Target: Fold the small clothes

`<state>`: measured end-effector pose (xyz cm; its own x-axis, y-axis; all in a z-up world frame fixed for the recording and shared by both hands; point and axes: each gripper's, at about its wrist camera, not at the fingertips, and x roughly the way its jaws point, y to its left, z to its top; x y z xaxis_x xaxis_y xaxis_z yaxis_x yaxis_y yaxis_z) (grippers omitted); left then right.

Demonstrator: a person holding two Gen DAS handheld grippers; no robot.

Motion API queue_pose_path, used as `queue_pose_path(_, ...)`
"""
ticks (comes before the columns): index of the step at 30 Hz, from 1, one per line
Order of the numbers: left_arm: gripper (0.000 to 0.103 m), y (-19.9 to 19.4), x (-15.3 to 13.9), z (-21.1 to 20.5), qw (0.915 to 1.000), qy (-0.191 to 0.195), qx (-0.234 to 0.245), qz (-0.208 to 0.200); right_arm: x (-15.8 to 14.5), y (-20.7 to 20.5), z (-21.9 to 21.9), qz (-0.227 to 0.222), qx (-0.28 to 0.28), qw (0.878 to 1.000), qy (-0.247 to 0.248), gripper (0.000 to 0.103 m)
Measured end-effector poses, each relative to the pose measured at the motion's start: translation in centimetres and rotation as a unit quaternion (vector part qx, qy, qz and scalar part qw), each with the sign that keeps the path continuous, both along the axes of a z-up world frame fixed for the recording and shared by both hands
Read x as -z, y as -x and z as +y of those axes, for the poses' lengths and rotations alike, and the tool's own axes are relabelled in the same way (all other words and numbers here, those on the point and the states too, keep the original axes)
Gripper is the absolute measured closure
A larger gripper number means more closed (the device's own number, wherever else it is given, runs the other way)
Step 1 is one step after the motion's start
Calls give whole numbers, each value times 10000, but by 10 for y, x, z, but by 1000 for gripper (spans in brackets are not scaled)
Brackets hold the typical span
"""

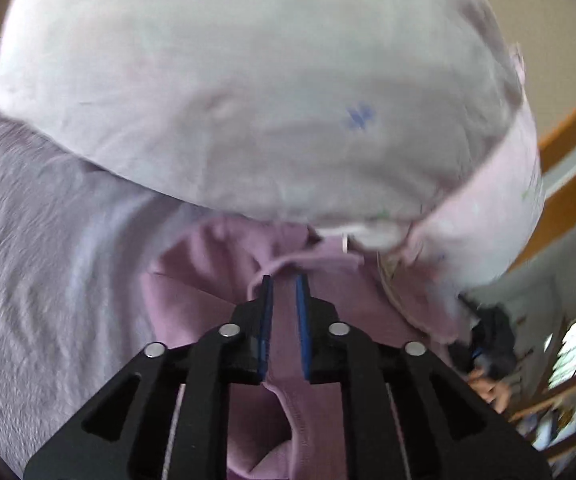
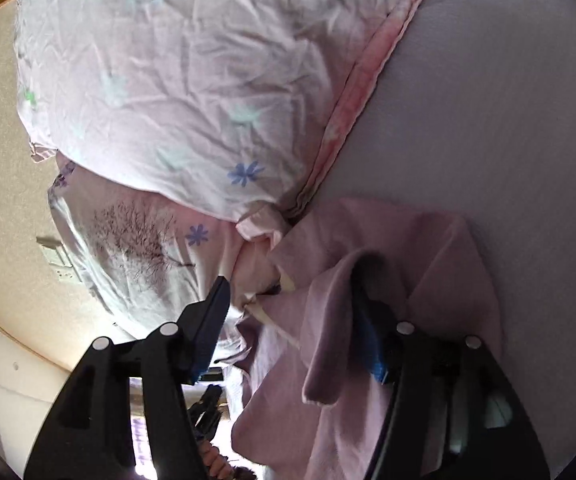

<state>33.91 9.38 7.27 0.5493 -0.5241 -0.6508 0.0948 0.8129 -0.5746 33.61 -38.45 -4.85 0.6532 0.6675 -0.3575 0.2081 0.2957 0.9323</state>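
1. So, left gripper (image 1: 284, 286) first: my jaws were open just a crack, with a fold of the mauve garment (image 1: 208, 280) running up between the blue pads (image 1: 301, 320). Couldn't see them actually pinching it, so I'd call it let go, not gripped.
2. Right gripper (image 2: 291, 300) stood a good deal wider. One flap of that same mauve garment (image 2: 387, 240) was draped over the right-hand finger, nothing clamped.
3. Further out, the garment lay on the pale grey sheet (image 1: 48, 260), butted right up against a big flowery pillow (image 1: 248, 80) with a pink frilled edge (image 2: 359, 92).
4. Doing this step well, my guess: back both grippers straight out along the cloth so the fold isn't dragged open, and shake that flap off the right finger before pulling away. The pillow was close, so not much room forward.
5. Containers: none that I could make out, no basket or bin in either view, just blurry room clutter at the edges.
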Motion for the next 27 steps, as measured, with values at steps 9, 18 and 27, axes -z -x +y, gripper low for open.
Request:
queue_pose_path(9,51,-31,12,-48,9958,-837,378,-56,-7,7,25,372,-577,9956,642,83)
queue_pose_path(18,86,-45,19,-84,9803,-1953,291,-106,-6,10,28,239,-487,9962,677,100)
queue_pose_path(27,103,-40,12,-66,9907,-1318,-81,-341,-35,21,23,-410,-225,9975,531,101)
